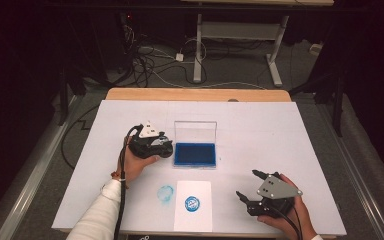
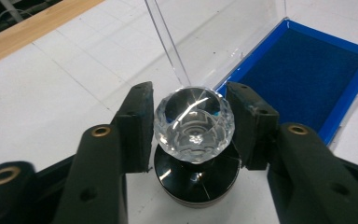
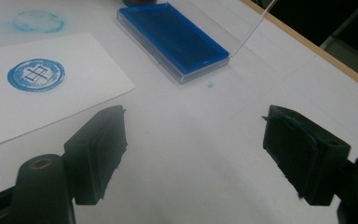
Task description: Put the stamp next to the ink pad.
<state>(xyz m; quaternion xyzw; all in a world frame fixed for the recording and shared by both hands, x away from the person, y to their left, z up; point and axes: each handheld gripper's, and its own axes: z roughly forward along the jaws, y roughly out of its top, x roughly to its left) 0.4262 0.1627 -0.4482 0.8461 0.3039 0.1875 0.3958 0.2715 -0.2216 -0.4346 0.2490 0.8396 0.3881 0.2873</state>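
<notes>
1. The left gripper (image 2: 193, 133) has its two black fingers (image 2: 137, 126) on either side of the faceted crystal knob of a stamp (image 2: 194, 125). The pads stand right beside the knob, with a sliver of gap on at least one side, so the hold reads as released; the stamp stands upright on its black round base on the table (image 2: 42, 93).
2. The stamp stands just to the left of the open blue ink pad (image 1: 195, 154), close to its near left corner. The pad's clear lid (image 1: 195, 131) stands raised at the far side.
3. In the high view the left hand (image 1: 137, 162) cups its gripper from below and behind, the fingers aimed towards the ink pad. The white-sleeved forearm (image 1: 100, 212) comes in slanting from the bottom edge, and the cable trails back along it.
4. The right gripper (image 1: 250, 187) has its fingers (image 3: 98, 149) spread wide and released, with bare table between them.
5. It lies low, near the table, in front of and to the right of the ink pad, its fingers aimed left. The right hand (image 1: 290, 210) holds it from behind.
6. A white card (image 1: 193, 205) with a round blue stamp print (image 1: 192, 203) lies in front of the ink pad, between the two grippers.
7. A faint blue ring smudge (image 1: 165, 193) marks the table just left of the card.
</notes>
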